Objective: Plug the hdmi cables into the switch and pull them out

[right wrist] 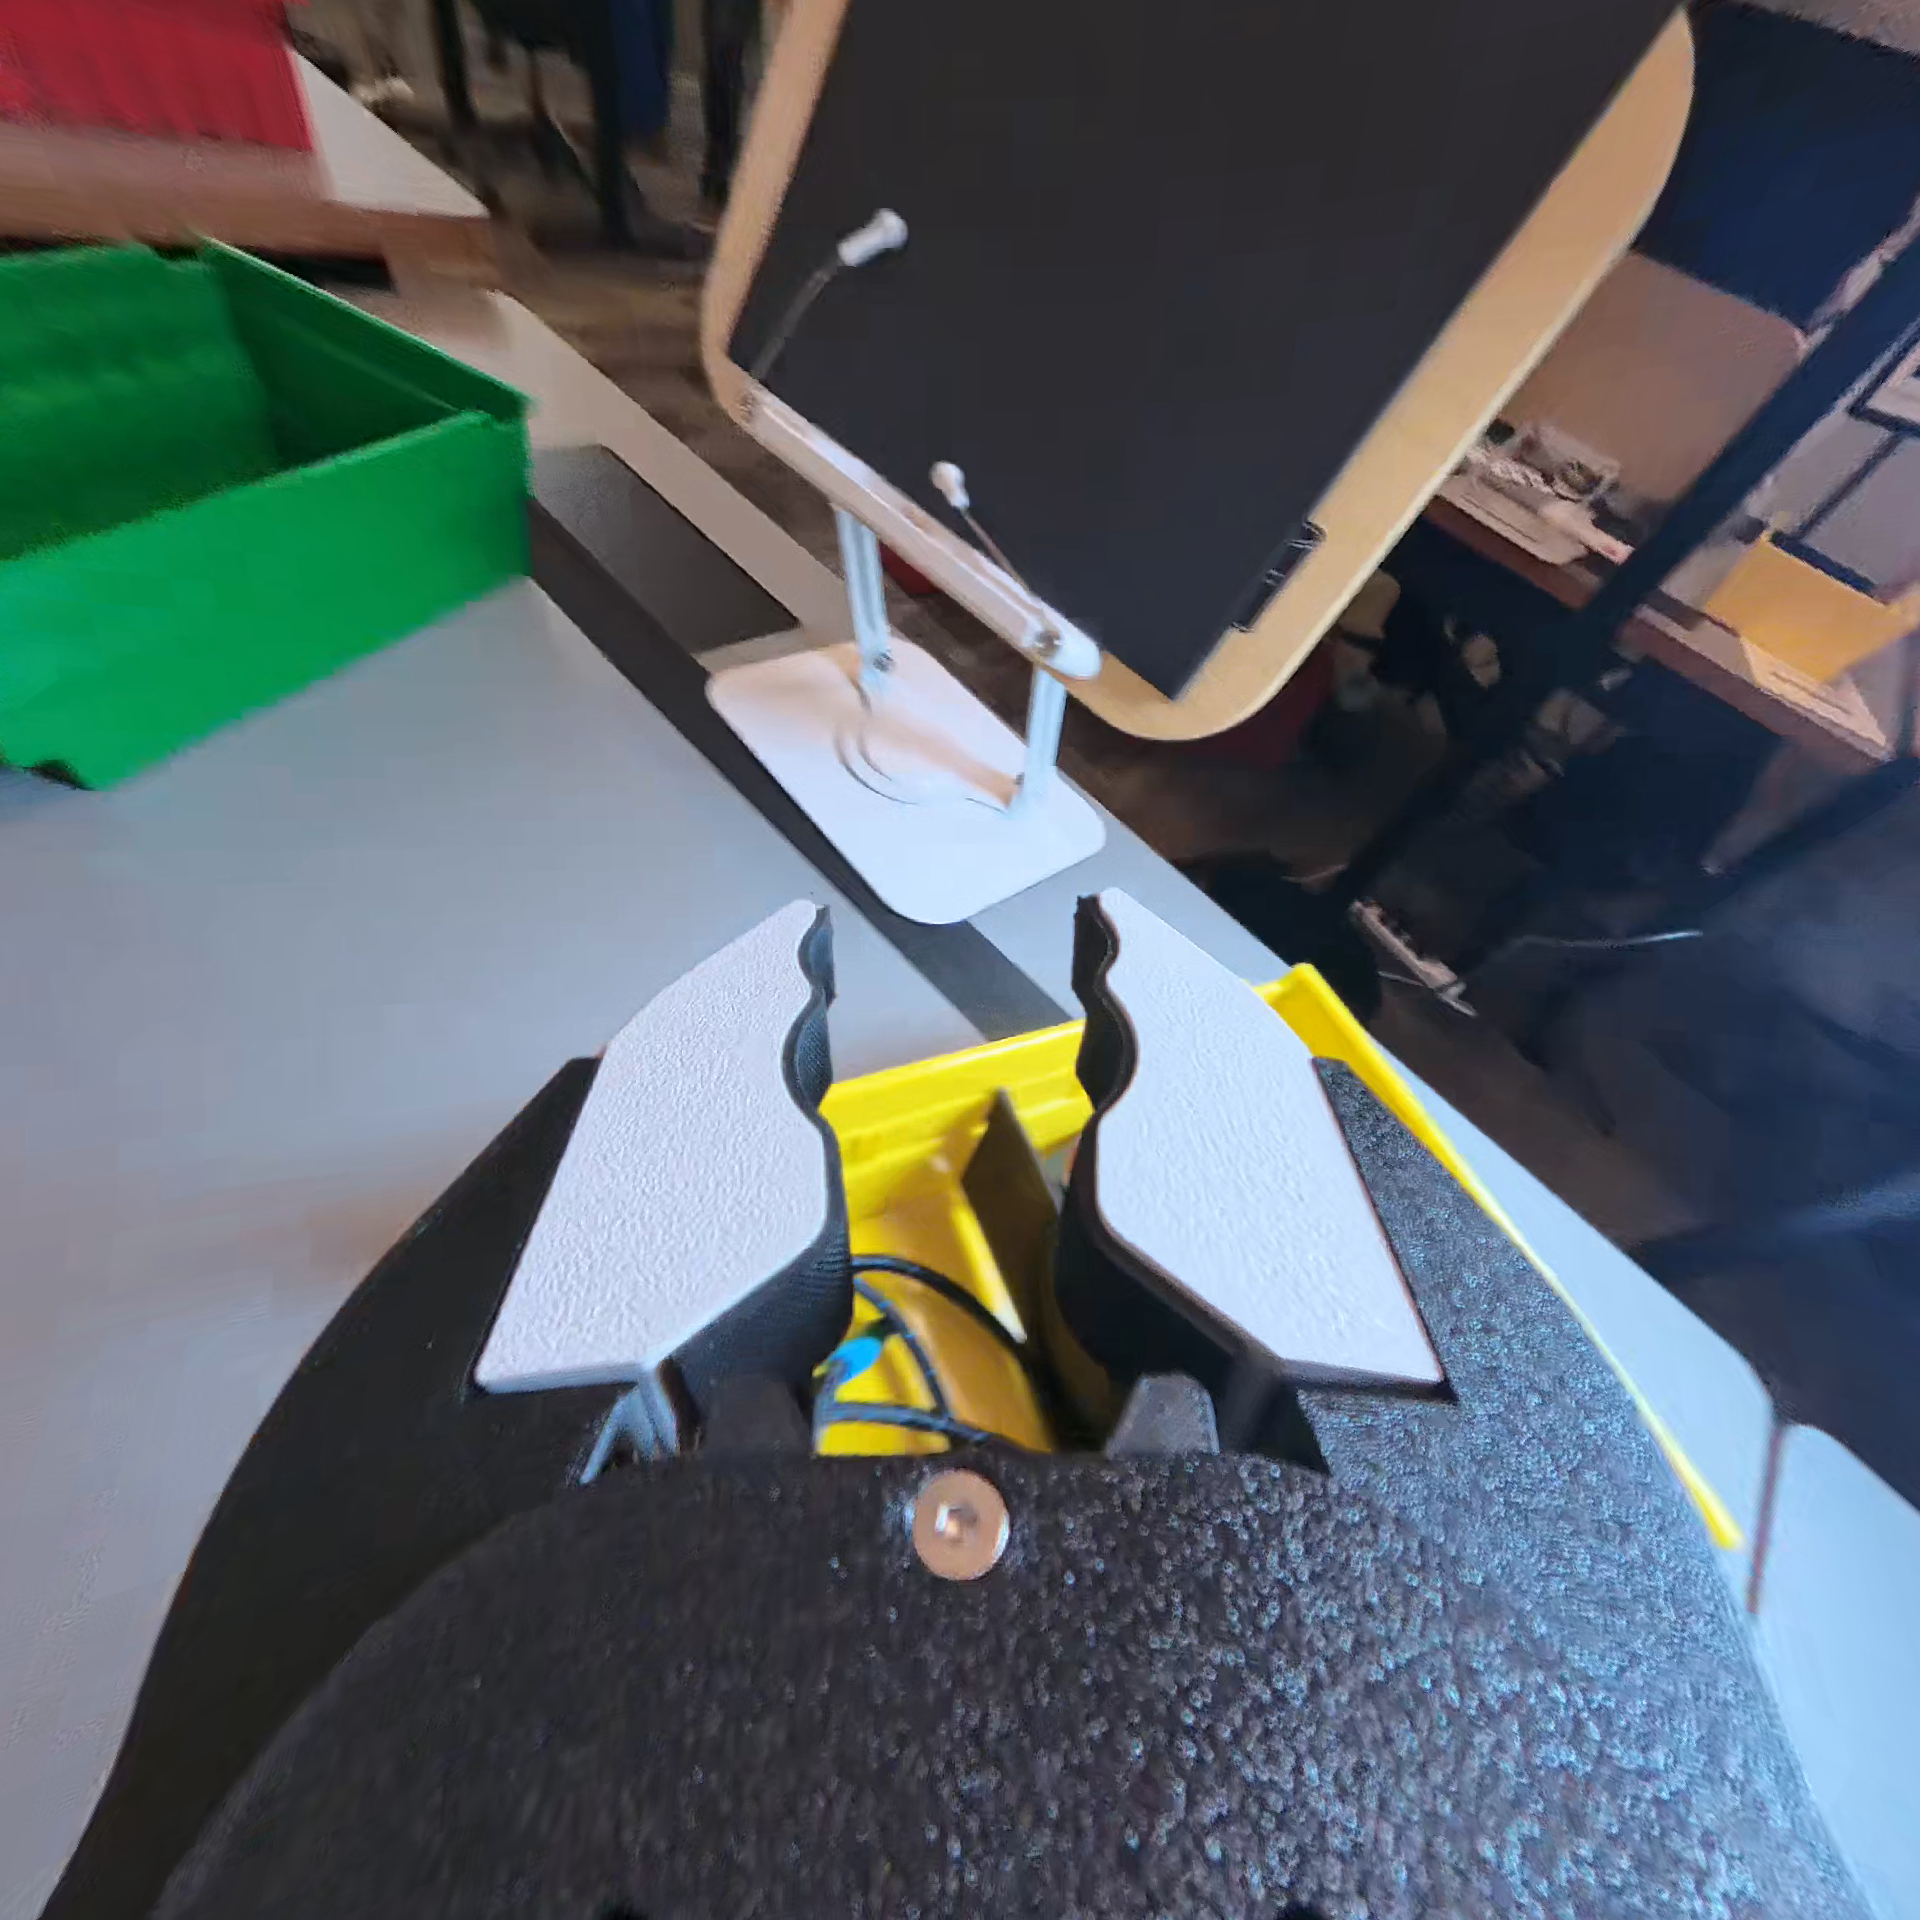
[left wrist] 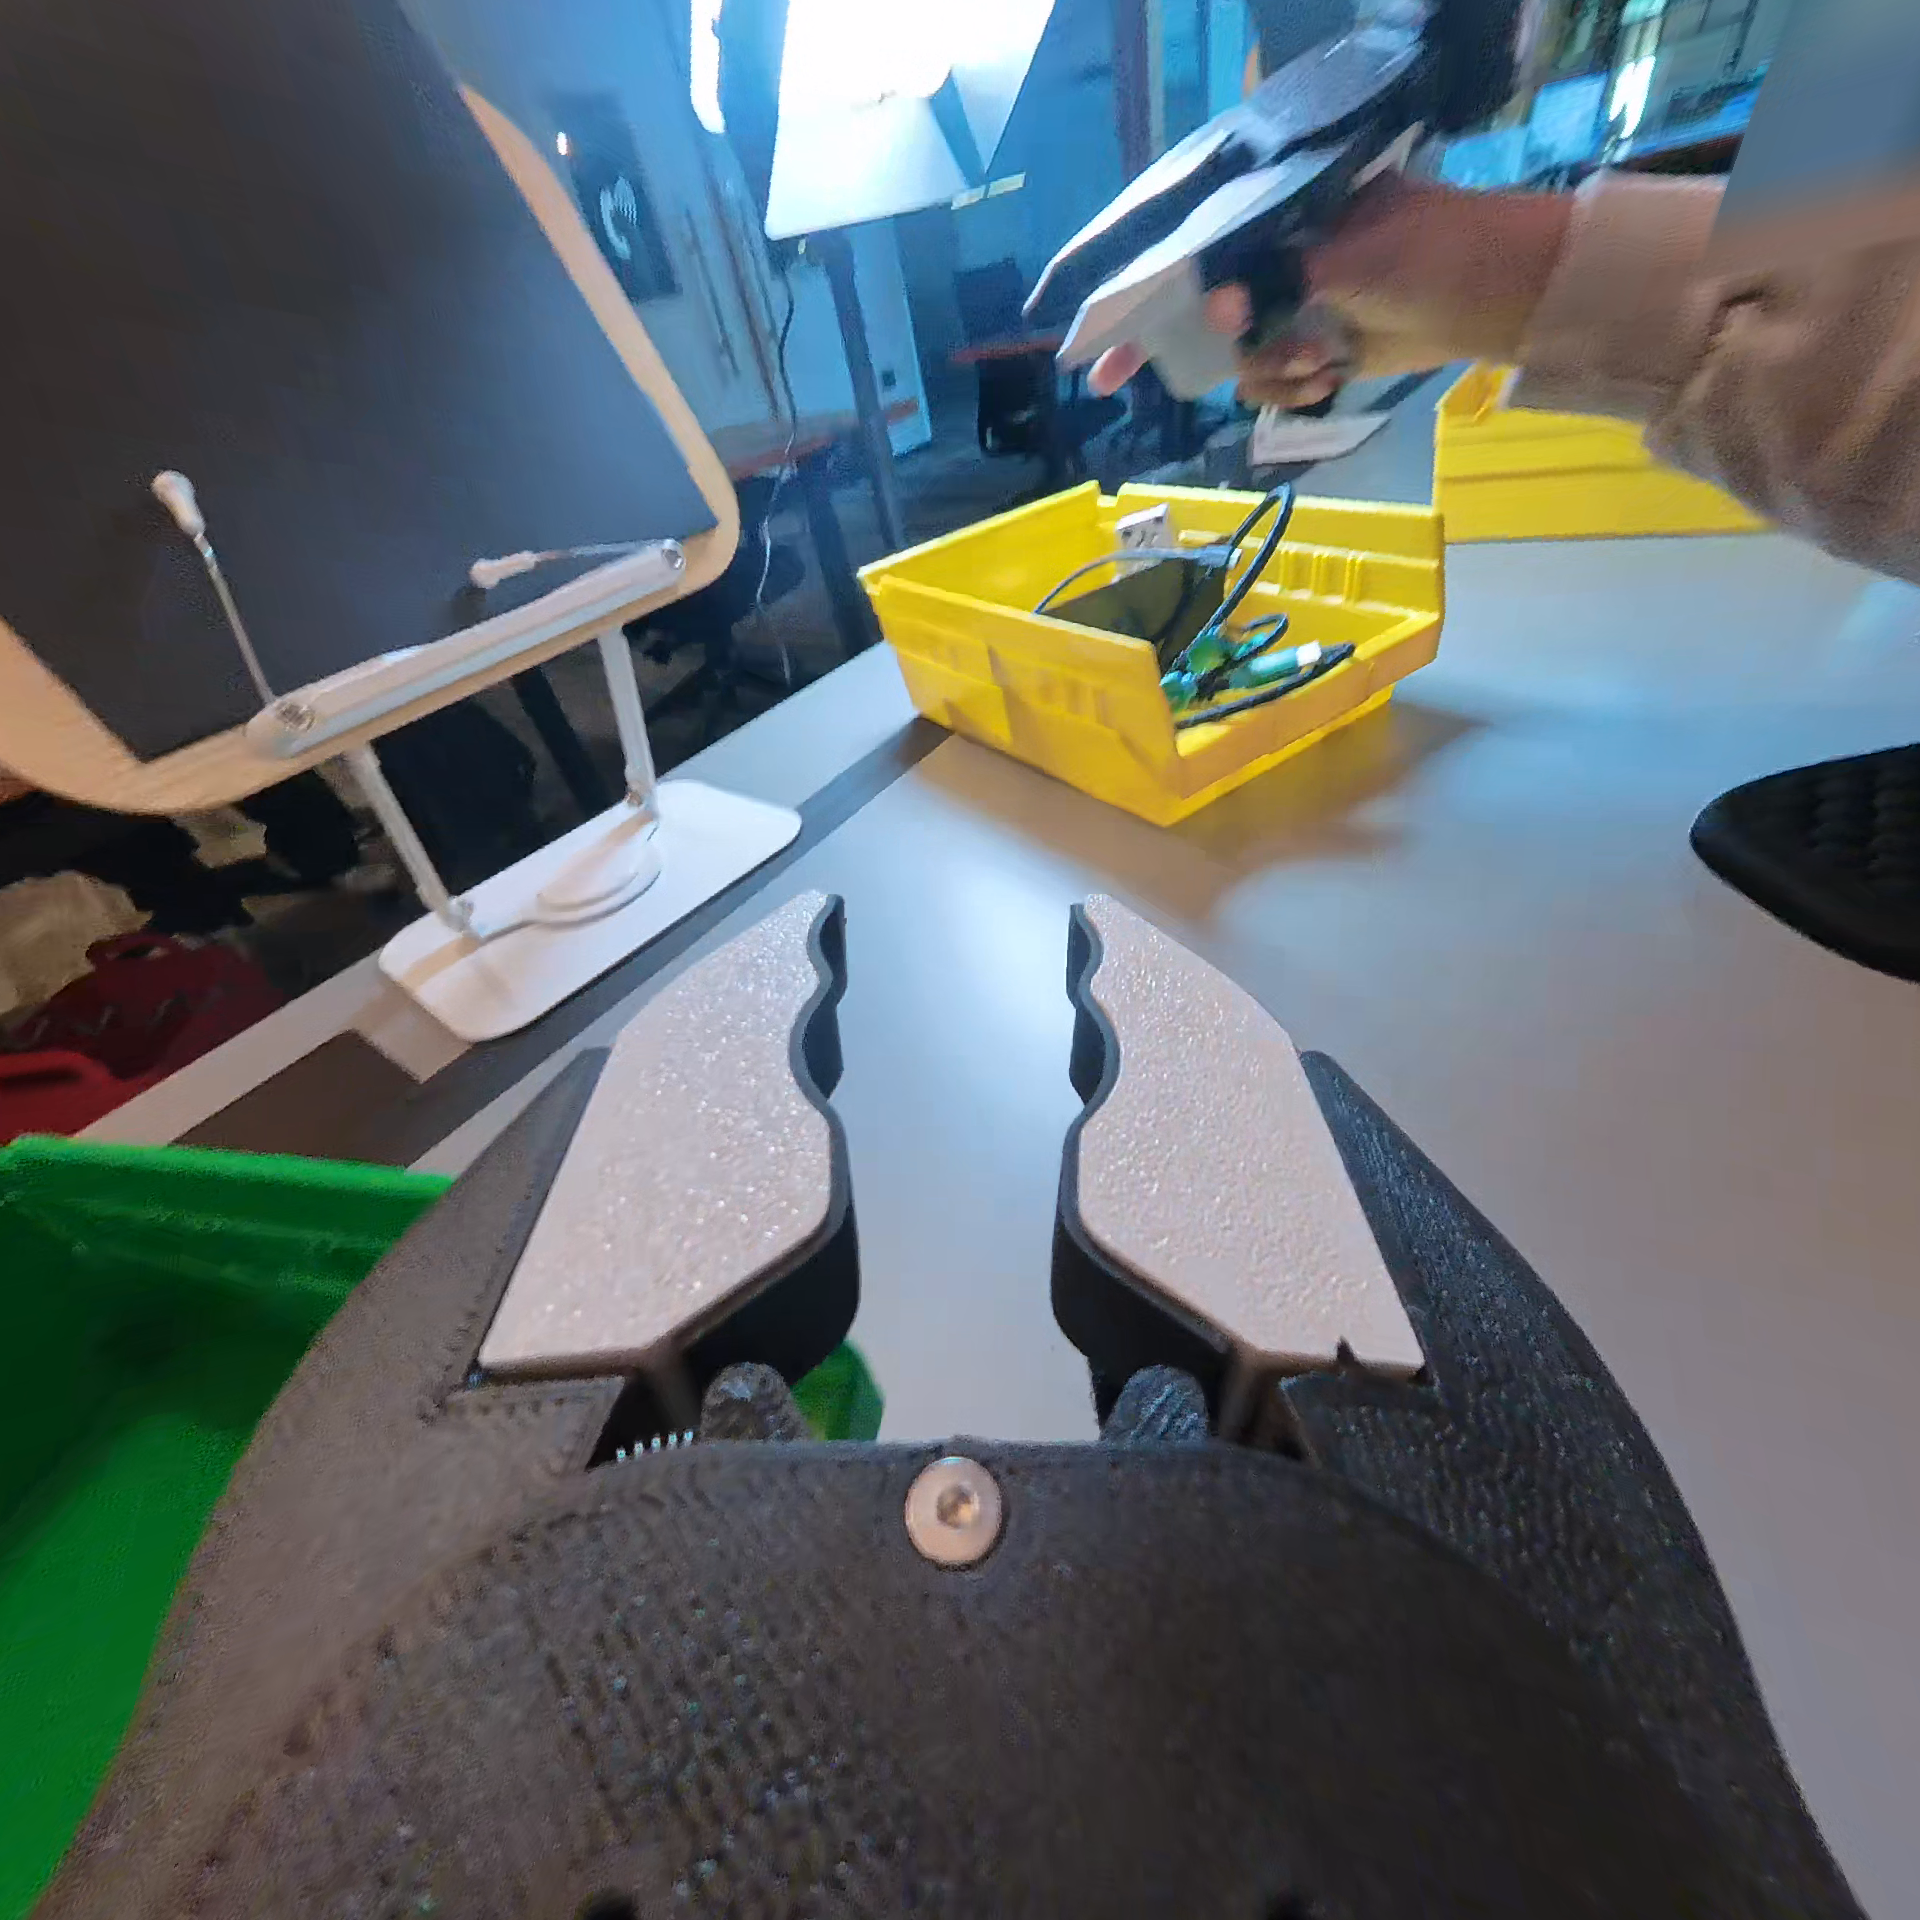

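Yellow bin (left wrist: 1091, 675) holds the cables (left wrist: 1236, 665) and switch (left wrist: 1127, 613) — nothing plugged yet; left gripper (left wrist: 956, 925) and right gripper (right wrist: 951, 920) gape empty.

Green bin (right wrist: 239, 561) near tilted dark board on white stand (right wrist: 914, 800), grey table (left wrist: 1455, 1039).

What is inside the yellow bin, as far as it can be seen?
The yellow bin holds a black flat box leaning upright, black cables and green-tipped plugs. Its floor under them is covered, and the right gripper hides much in the right wrist view.
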Tool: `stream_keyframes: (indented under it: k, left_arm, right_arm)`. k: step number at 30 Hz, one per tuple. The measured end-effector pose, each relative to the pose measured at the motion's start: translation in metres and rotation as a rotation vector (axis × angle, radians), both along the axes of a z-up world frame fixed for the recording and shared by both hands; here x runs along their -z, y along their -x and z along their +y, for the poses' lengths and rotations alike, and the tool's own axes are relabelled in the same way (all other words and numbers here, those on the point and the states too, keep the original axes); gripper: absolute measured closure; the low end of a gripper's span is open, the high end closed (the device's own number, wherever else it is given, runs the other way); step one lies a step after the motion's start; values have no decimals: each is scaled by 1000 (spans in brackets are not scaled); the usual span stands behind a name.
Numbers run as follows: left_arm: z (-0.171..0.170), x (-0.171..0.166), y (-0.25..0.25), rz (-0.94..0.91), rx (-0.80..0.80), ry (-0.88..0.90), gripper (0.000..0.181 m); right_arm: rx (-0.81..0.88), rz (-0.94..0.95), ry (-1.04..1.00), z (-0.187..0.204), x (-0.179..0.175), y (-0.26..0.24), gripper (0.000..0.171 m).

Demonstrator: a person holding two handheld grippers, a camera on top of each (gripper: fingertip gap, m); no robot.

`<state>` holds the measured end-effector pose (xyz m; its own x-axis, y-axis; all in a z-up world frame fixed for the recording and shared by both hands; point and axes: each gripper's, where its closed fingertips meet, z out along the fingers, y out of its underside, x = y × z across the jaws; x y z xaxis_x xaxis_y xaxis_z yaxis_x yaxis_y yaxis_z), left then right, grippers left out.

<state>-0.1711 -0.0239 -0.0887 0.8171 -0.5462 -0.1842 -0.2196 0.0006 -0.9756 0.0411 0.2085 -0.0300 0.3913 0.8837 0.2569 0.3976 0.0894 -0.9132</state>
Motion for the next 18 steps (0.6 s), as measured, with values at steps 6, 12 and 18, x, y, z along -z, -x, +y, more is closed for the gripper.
stream_keyframes:
  k: [6,12,18]
  left_arm:
    - [-30,42,69,255,-135,221,134]
    - [-59,121,127,545,-247,491,127]
    - [-44,143,140,829,-313,439,146]
  right_arm:
    - [29,-127,173,-79,48,-50,128]
    - [144,-568,283,-119,140,-122,126]
    - [204,-844,117,-108,174,-123,119]
